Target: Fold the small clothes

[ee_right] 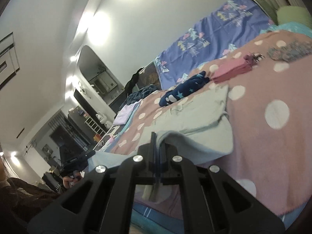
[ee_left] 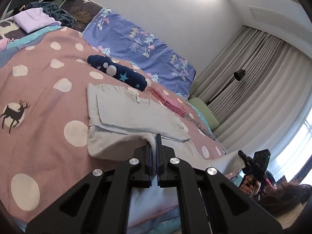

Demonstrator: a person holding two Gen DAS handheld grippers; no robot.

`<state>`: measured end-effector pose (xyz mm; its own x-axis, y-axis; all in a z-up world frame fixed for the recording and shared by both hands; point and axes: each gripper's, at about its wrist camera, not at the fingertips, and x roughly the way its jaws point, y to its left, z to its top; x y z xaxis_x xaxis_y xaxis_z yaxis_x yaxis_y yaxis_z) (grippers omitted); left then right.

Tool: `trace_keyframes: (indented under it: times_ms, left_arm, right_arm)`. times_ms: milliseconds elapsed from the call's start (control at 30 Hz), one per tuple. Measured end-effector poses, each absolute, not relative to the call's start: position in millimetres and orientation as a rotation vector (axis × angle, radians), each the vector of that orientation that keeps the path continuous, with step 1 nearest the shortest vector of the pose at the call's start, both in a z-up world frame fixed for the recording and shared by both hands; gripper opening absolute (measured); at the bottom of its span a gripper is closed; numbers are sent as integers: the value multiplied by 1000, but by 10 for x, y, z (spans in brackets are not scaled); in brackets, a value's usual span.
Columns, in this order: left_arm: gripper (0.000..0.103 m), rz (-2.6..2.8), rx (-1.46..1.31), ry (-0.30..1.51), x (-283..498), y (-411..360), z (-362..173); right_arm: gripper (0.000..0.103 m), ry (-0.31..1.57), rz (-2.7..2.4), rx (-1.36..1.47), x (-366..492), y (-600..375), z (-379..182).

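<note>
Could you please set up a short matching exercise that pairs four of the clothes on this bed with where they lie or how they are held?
Things:
1. pale blue garment
2. navy star garment
3. pink stack
4. lilac garment

Places or states:
A. folded, far off by the dark blue blanket
B. near edge pinched in both grippers' shut jaws
C. rolled, just beyond the pale blue one
D. folded flat, toward the green pillow

Pairs: 1-B, 2-C, 3-D, 4-A

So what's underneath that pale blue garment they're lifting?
Under the pale blue garment lies the pink spotted blanket. Whatever the blanket covers stays hidden. Both grippers pinch its near edge.
</note>
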<state>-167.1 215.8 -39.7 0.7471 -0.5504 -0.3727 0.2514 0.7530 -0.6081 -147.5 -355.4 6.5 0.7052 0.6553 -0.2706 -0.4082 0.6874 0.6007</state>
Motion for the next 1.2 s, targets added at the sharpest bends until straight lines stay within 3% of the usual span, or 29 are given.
trace_keyframes:
  times_ms: [367,600,833,933,1000,1200]
  left_arm:
    - [3,-405,-608,593,-503,2295,-387]
    - [3,-282,-668,756,450,2378,-1074]
    - [4,-249,-671,847,614,2408,-1479]
    - [15,-257,-639,843,565,2394,-1434]
    - [29,-261,-627,846,501,2376,-1407]
    - [42,-295,-587,875,164,2314,-1388]
  right_arm:
    - [2,586,506,563,-1,-3555,51]
    - [3,805,389,579,1043,-3503,-673]
    - [7,870,380,613,1208,-3530,-1075]
    - [8,872,384,586,1167,-3513,-1021]
    - [11,873,391,546,1089,-3482,-959]
    - [12,870,402,448,850,-3404,-840]
